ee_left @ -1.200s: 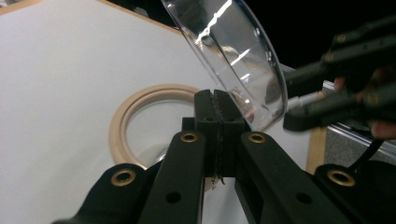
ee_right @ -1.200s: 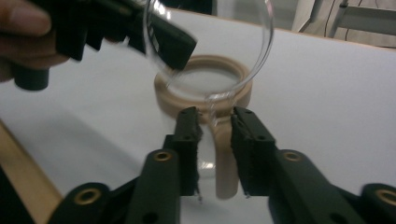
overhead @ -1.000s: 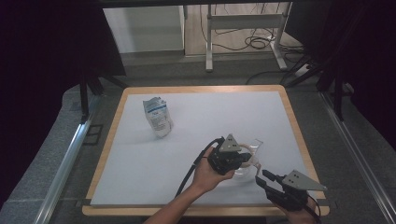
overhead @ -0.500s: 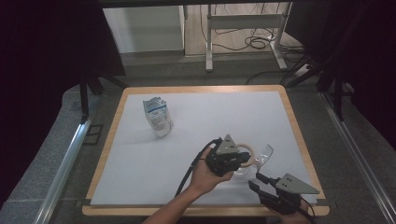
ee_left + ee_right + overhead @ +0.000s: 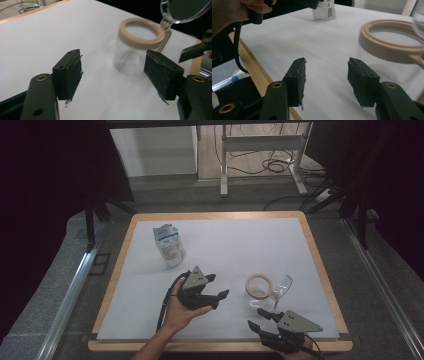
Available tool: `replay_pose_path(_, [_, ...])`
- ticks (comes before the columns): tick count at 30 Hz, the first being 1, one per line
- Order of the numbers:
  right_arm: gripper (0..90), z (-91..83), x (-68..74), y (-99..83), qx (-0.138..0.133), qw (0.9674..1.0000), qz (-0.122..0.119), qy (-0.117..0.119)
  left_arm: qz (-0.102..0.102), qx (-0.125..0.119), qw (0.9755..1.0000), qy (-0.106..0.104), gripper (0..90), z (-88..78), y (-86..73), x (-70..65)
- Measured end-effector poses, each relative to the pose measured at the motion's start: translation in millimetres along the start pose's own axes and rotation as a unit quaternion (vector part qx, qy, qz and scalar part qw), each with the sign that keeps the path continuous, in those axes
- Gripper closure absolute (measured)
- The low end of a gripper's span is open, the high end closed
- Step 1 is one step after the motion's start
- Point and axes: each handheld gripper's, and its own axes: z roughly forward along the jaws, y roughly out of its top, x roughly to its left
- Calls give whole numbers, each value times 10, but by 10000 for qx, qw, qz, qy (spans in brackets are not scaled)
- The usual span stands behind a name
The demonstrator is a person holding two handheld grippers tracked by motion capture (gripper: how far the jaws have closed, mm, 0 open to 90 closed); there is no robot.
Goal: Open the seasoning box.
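High view: one clear glass jar stands upright on the white counter, its long axis vertical and its mouth facing up. A beige ring rims the mouth, and a round clear lid hangs tipped off the jar's right side on a beige hinge, lifted clear of the opening. The jar sits in the near right part of the counter, between the two grippers. Nothing shows inside it; the counter is seen through the glass.

There is one white printed pouch, standing well apart at the far left, its top crumpled.

The left gripper lies in the person's left hand, near the jar's left side and apart from it. Its jaws have just been opening and stand wide, with nothing between them. In the left gripper view the jar stands beyond the two black pads, untouched, with the lid swung up at the top right.

The right gripper sits at the near edge of the counter, just in front of the jar, pointing away from the person toward it. Its jaws have just been opening too and stand about half apart, holding nothing. In the right gripper view the beige ring lies ahead and to the right of the pads, not between them.
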Motion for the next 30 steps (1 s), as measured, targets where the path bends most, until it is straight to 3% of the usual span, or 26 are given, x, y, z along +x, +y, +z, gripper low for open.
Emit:
replay_pose_path(9, [453,228,241,72,-133,9997,-200,98,-229,58,9994,264,275,-250,-382,249])
replay_pose_path(14, [450,429,325,81,-10,9993,-284,263,-303,96,9989,342,274,-339,-497,346])
replay_pose_path(21, [450,663,343,155,84,9990,-256,346,-439,164,9976,511,274,-412,-626,478])
replay_pose_path(30, [448,817,310,218,5,9992,-170,352,-712,160,9943,783,275,-523,-743,659])
